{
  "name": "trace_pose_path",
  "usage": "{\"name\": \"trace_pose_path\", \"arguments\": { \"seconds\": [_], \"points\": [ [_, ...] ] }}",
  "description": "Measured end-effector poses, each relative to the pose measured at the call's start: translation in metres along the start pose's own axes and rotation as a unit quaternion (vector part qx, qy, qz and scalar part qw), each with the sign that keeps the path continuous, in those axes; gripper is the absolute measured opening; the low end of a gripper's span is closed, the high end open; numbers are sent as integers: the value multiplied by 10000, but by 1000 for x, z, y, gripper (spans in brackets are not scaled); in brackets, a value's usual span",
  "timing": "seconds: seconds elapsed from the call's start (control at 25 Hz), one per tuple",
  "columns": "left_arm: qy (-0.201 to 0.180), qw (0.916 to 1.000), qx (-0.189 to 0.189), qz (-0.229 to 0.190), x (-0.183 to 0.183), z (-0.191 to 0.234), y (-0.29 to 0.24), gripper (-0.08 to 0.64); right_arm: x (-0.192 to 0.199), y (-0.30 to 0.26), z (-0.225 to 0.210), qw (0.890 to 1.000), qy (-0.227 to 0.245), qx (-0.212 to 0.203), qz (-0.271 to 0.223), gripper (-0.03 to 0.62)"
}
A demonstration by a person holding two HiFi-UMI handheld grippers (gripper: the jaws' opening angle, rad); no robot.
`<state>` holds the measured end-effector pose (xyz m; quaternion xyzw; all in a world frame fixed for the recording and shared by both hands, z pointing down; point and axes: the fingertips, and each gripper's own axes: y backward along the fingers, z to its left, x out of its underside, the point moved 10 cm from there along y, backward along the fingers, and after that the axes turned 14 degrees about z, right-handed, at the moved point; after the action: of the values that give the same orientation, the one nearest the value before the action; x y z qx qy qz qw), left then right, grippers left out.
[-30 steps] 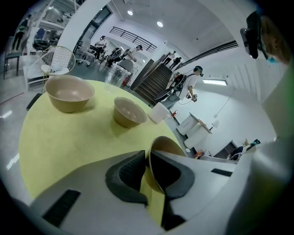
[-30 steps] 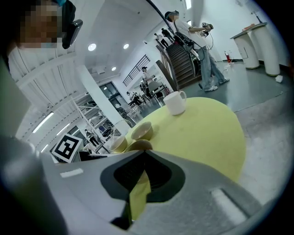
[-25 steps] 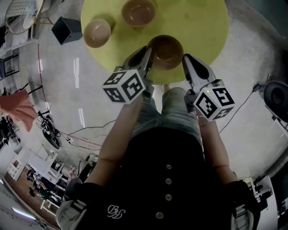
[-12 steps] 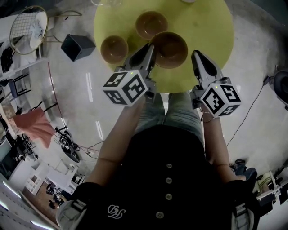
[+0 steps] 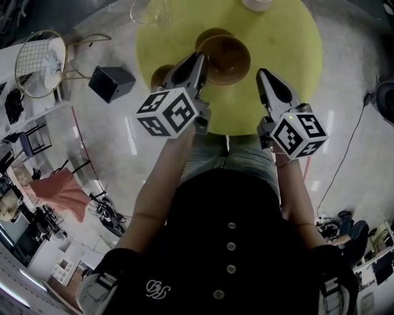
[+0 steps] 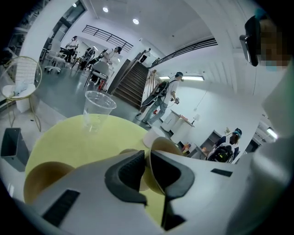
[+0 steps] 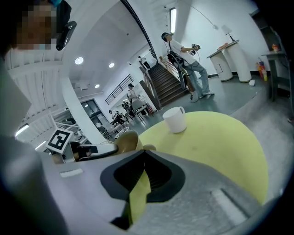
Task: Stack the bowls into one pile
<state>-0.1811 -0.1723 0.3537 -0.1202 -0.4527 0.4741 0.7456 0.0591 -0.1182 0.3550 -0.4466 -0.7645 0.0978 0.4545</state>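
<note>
Left gripper [image 5: 199, 61] is holding one round brown bowl [image 5: 229, 58] by the rim.
My left jaws are pinching the tilted bowl over the round yellow-green table [image 5: 289, 55], just beside a second brown bowl [image 5: 208, 35]; my right gripper [image 5: 265, 77] is hovering near, jaws closed on nothing.

My desk [image 5: 283, 55] is a round, yellow-green top (its far edge runs out of the head view). Two brown bowls rest on it. A small bowl [image 5: 161, 75] sits near the left edge, half covered from above, and a second bowl [image 5: 208, 35] sits farther in. A clear plastic cup [image 5: 149, 10] stands upright at the far left rim. A white mug [image 7: 175, 119] stands at the far side, well apart from the bowls.
</note>
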Motion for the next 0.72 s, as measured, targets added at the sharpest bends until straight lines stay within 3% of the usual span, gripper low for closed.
{"name": "trace_pose_path", "arguments": {
  "seconds": [0.44, 0.72],
  "points": [
    [-61, 9997, -81, 213, -20, 26, -17, 43, -2, -10, 4, 9992, -275, 266, -130, 3],
    [-96, 9990, -196, 379, -15, 28, -33, 43, 3, -11, -3, 9986, -391, 325, -154, 3]
  ]
}}
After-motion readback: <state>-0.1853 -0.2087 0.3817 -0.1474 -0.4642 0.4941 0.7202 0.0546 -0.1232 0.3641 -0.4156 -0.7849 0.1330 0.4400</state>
